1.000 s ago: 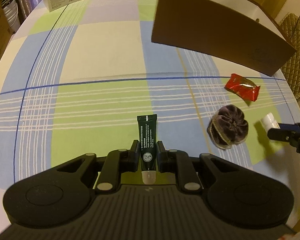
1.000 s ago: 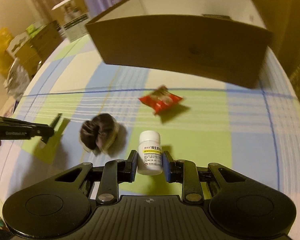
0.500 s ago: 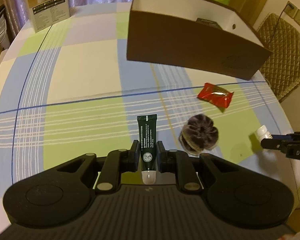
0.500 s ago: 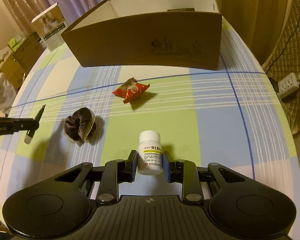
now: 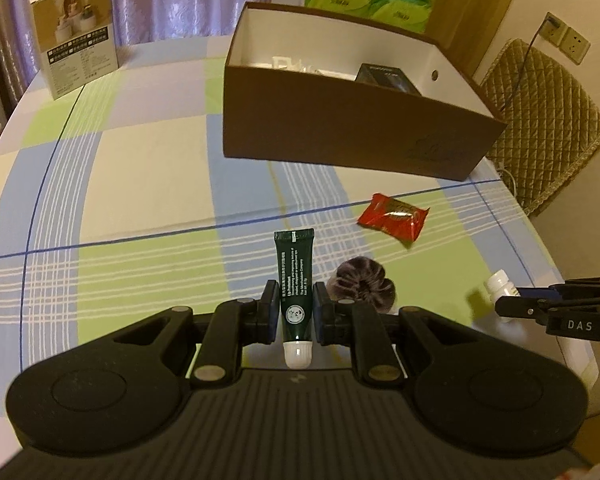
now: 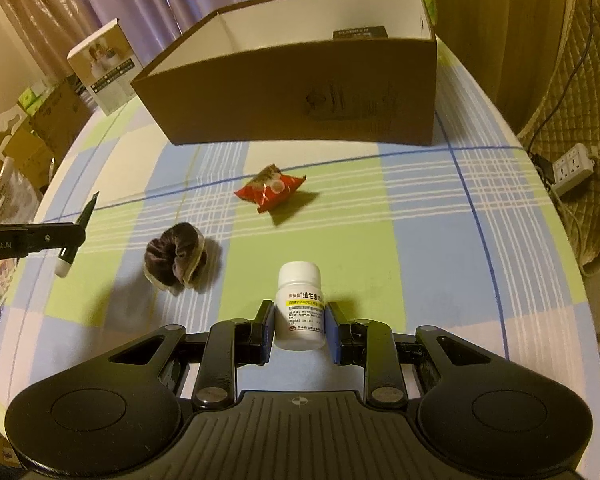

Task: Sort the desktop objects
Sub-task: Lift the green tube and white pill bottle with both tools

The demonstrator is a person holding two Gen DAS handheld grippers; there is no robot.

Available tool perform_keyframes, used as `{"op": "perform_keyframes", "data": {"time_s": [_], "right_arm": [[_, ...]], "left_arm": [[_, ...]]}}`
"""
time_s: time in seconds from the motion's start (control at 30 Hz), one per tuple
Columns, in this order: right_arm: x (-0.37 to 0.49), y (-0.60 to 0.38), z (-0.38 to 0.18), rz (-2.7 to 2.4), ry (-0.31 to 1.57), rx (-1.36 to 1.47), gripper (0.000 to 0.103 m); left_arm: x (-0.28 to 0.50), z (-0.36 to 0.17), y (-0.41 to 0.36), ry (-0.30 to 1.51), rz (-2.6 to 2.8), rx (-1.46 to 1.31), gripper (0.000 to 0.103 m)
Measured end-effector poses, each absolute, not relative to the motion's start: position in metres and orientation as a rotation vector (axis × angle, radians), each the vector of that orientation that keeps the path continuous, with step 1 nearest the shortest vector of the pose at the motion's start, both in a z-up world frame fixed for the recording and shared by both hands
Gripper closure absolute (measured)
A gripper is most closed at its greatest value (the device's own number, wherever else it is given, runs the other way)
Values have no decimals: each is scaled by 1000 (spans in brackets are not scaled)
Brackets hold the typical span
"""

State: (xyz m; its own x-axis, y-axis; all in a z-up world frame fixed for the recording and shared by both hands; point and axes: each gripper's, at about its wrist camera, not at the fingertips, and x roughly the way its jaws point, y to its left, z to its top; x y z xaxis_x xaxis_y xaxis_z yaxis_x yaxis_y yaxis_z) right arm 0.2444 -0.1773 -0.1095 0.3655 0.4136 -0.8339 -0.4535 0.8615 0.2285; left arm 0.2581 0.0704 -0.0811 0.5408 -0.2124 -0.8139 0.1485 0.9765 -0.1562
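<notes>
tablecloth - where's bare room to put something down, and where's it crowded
Free: the wide stretch of tablecloth between the white carton and the brown box, and the right side beyond the red packet. Crowded: the near middle, where the red packet and the scrunchie lie; the box already holds items.

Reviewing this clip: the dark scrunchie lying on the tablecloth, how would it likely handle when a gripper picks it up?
The scrunchie looks like gathered velvety fabric, so it would probably squash and flop between the fingers rather than hold its shape. It seems light and unlikely to break. Lying slumped on the tablecloth, it probably won't roll, though a push might drag it along.
</notes>
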Motion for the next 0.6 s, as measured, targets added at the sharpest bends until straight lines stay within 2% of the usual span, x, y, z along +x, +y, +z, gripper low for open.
{"op": "perform_keyframes", "data": {"time_s": [0.6], "right_arm": [[276, -175, -75, 534, 970, -51, 79]], "left_arm": [[287, -62, 59, 918, -271, -70, 90]]}}
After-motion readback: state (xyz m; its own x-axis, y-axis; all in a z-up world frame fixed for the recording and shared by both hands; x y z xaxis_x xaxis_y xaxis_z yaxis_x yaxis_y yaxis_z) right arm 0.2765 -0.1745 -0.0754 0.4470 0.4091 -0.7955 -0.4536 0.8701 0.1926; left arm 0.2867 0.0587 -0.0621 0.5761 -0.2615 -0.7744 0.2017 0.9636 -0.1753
